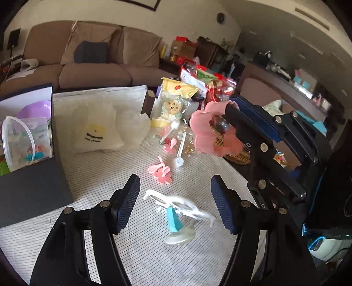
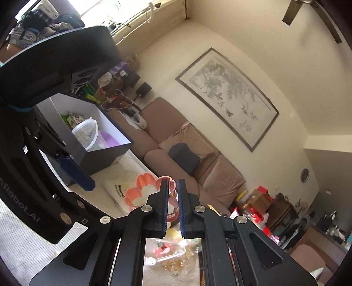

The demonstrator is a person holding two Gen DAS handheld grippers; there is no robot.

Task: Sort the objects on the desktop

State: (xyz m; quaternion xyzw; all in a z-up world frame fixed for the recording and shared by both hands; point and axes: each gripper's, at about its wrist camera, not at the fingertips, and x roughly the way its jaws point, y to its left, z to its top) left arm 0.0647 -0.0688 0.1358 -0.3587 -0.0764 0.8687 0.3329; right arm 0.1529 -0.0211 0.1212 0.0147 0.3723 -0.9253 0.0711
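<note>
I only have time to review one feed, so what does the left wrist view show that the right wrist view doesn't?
Only the left wrist view: the blurred white-and-teal plastic toy on a clear suction base between the open left gripper jaws.

Only the right wrist view: the framed ink painting and a ceiling fan blade.

Both: the pink flower-shaped plastic dish pinched by the right gripper, and the dark open box.

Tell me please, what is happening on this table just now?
A person is sorting small objects with two handheld grippers. The right gripper is shut on a pink flower-shaped plastic dish, held above the striped tablecloth. The left gripper is open around a blurred white and blue suction-cup toy. A dark open box already holds containers.
</note>
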